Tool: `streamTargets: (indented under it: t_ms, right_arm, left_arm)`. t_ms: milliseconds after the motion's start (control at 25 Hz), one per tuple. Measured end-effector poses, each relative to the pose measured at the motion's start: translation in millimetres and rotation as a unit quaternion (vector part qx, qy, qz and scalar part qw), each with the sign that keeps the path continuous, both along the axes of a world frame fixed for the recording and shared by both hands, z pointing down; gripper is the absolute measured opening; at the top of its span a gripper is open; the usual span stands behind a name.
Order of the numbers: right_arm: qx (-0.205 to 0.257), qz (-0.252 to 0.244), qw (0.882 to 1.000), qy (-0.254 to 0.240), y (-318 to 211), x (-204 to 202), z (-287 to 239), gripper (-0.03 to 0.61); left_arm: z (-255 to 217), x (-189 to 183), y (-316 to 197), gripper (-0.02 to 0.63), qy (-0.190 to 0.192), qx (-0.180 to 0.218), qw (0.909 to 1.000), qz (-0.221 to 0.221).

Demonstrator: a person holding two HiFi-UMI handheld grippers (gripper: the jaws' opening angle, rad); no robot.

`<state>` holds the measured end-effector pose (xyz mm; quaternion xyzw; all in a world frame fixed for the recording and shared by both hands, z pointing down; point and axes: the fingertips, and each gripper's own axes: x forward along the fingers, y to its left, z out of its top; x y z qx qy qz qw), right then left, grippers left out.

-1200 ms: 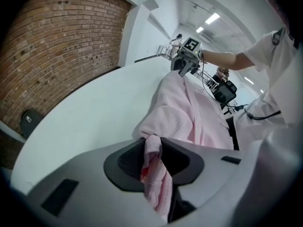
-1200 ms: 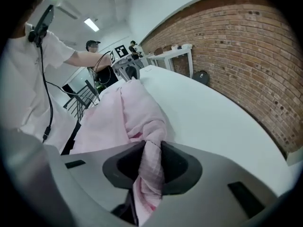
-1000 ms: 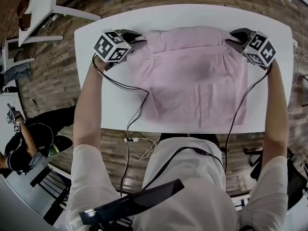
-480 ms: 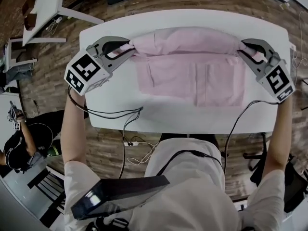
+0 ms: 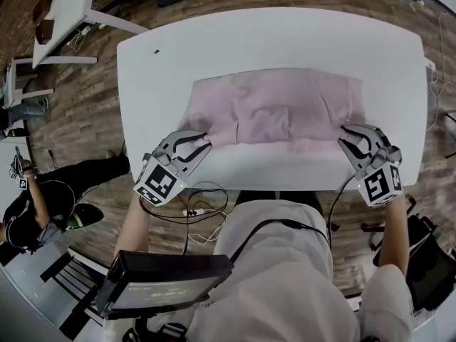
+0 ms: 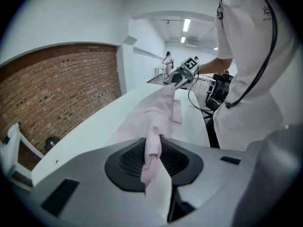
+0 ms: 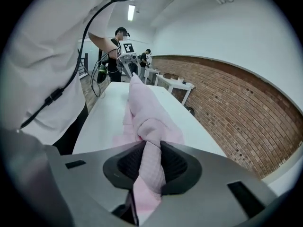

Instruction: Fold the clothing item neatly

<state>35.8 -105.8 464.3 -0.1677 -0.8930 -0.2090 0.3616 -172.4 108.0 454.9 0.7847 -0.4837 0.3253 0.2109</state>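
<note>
1. Bystander (image 5: 28, 216) in black, far left, low on the wood floor (image 5: 92, 98), well apart from the tabletop (image 5: 271, 41).
2. Left gripper (image 5: 202, 143) next, at the shirt's near-left corner, just inside the tabletop's front edge. Its own view settles it: fingers (image 6: 128, 162) clamped on a bunched twist of pink cloth, with a tail of it hanging back through them.
3. Shirt (image 5: 278, 109) in the middle, pink and rumpled, spread across the near half of the white tabletop. The gripper views show its near edge as a raised ridge running from one gripper to the other. A folded-over layer sits along the front in the head view.
4. Cables (image 5: 206, 194) dangle below the tabletop's front edge, between the left gripper and the person's white top (image 5: 285, 276).
5. Right gripper (image 5: 354, 135) at the near-right corner, its marker cube hanging past the front edge. Fingers (image 7: 180, 167) pinched tight on a thick roll of the same pink cloth, which fills the gap between them.
6. Brick wall (image 7: 227, 112) runs along the right in the right gripper view.
</note>
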Motion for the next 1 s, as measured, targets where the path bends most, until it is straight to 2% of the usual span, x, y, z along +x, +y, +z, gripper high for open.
streamTargets:
  t_ms: [240, 320, 400, 520, 600, 680, 760, 840, 880, 920, 960, 1000]
  right_arm:
    - [0.009, 0.002, 0.999, 0.033, 34.8, 31.4, 55.7, 0.089]
    - [0.011, 0.004, 0.999, 0.048, 41.1, 41.2, 76.7, 0.091]
    - [0.007, 0.005, 0.997, 0.072, 45.5, 53.1, 96.7, 0.094]
    - [-0.009, 0.01, 0.995, 0.101, 45.2, 68.8, 103.2, 0.176]
    - [-0.024, 0.026, 0.993, 0.11, 39.1, 77.2, 94.3, 0.204]
    - [-0.041, 0.048, 0.992, 0.112, 30.2, 83.1, 83.1, 0.204]
    - [-0.076, 0.081, 0.99, 0.092, 25.3, 78.8, 67.7, 0.202]
    - [-0.133, 0.12, 0.983, 0.041, 31.4, 55.5, 46.9, 0.199]
    - [-0.158, 0.139, 0.978, 0.012, 37.0, 38.6, 40.5, 0.184]
    - [-0.173, 0.154, 0.973, -0.009, 43.0, 21.5, 40.2, 0.108]
    - [-0.177, 0.164, 0.97, -0.018, 49.3, 6.9, 46.2, 0.021]
    - [-0.172, 0.168, 0.971, -0.012, 55.7, -3.0, 57.2, 0.004]
  left_arm:
    - [75.8, 37.1, 45.5, 0.086, -0.019, -0.038, 0.999, -0.008]
    - [99.5, 42.3, 57.0, 0.087, -0.015, -0.054, 0.9983, -0.017]
    - [114.3, 45.0, 71.1, 0.118, 0.012, -0.073, 0.9964, -0.041]
    - [107.8, 43.6, 89.4, 0.19, 0.094, -0.083, 0.9856, -0.114]
    - [95.8, 34.5, 96.1, 0.216, 0.123, -0.077, 0.9762, -0.161]
    - [80.2, 21.3, 89.7, 0.216, 0.118, -0.056, 0.9728, -0.191]
    - [66.6, 13.9, 68.2, 0.216, 0.089, -0.025, 0.9763, -0.195]
    - [62.4, 19.5, 41.2, 0.215, 0.071, 0.001, 0.9804, -0.184]
    - [64.9, 24.4, 29.4, 0.215, 0.071, 0.01, 0.981, -0.18]
    - [71.0, 28.9, 20.1, 0.212, 0.07, 0.014, 0.9811, -0.18]
    - [80.6, 32.5, 13.5, 0.166, 0.065, 0.014, 0.9813, -0.181]
    - [92.9, 35.3, 9.4, 0.084, 0.054, 0.009, 0.9816, -0.183]
